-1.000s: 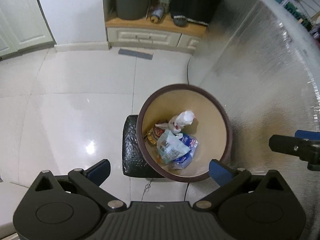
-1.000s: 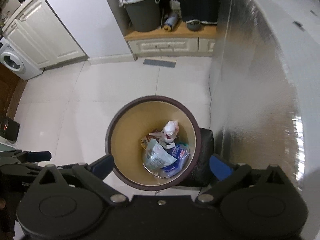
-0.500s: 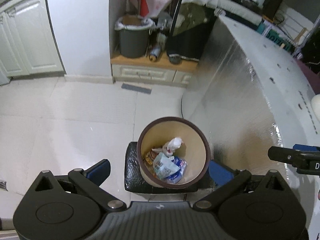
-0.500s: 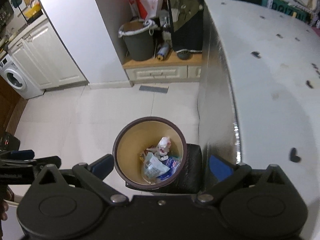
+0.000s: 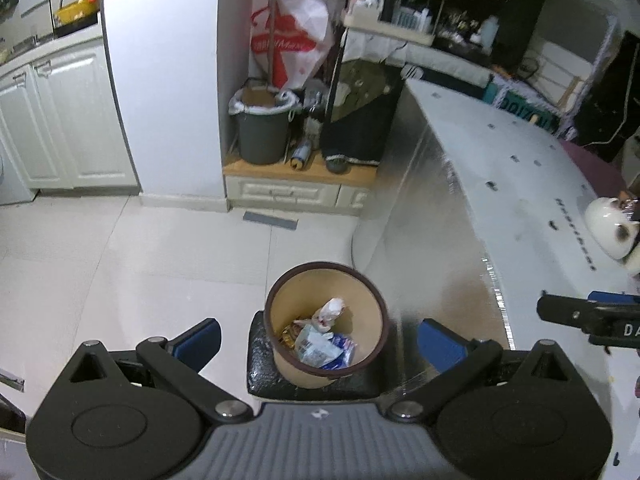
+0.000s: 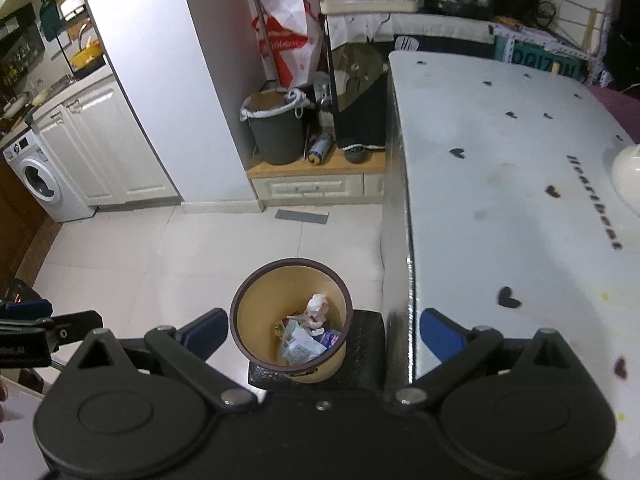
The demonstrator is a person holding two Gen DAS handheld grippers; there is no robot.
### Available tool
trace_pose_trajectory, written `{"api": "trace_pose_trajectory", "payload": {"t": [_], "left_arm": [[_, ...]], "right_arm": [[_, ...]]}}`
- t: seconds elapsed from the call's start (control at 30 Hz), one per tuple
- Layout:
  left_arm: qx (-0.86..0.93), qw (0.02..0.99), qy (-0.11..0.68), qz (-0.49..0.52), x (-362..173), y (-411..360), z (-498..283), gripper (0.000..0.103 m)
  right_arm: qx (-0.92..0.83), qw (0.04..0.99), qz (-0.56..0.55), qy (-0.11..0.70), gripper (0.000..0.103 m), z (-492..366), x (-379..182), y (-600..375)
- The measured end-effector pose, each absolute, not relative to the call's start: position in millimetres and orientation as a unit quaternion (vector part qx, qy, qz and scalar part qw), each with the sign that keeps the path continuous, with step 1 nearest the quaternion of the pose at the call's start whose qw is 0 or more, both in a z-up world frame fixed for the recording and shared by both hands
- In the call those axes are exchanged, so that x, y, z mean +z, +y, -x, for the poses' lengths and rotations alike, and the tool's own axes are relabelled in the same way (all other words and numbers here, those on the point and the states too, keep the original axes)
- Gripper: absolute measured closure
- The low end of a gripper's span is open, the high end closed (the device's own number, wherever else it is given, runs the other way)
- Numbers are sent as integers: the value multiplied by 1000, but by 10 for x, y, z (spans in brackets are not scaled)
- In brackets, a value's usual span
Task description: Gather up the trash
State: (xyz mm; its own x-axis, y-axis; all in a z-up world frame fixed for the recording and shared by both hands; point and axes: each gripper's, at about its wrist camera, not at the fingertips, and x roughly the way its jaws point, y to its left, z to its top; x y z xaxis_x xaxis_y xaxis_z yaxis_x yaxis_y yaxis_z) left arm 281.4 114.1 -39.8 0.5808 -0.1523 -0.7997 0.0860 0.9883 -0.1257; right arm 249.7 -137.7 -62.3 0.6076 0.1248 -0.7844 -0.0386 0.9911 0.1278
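Observation:
A brown-rimmed tan trash bin (image 5: 280, 308) stands on a black stool (image 5: 260, 372) on the floor beside the table; it also shows in the right wrist view (image 6: 248, 308). Inside lie a crumpled white tissue (image 5: 330, 310), plastic wrappers (image 5: 320, 346) and a snack packet (image 5: 289, 334). My left gripper (image 5: 320, 340) is open and empty, high above the bin. My right gripper (image 6: 322, 330) is open and empty, also high above the bin (image 6: 248, 308). The right gripper's finger shows at the right edge of the left wrist view (image 5: 588, 316).
A white table (image 6: 500, 200) with black heart marks lies to the right, its silver side (image 5: 432, 248) next to the bin. A white cat-face bowl (image 5: 610, 226) sits on it. A grey bucket (image 5: 262, 128) and red-white bag (image 5: 290, 46) stand at the back. White cabinets (image 5: 64, 120) lie left.
Both grippers have risen well above the bin, which now looks smaller and lower in both views. More of the tabletop and back of the room shows. Jaws stay open.

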Motion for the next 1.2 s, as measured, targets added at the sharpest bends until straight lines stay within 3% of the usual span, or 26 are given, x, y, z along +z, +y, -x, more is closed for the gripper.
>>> {"api": "trace_pose_trajectory", "payload": {"t": [1.2], "left_arm": [[-41, 916, 399, 18, 103, 694, -1370, 0]], "right_arm": [[42, 920, -43, 386, 0, -1000, -121, -1797]]}}
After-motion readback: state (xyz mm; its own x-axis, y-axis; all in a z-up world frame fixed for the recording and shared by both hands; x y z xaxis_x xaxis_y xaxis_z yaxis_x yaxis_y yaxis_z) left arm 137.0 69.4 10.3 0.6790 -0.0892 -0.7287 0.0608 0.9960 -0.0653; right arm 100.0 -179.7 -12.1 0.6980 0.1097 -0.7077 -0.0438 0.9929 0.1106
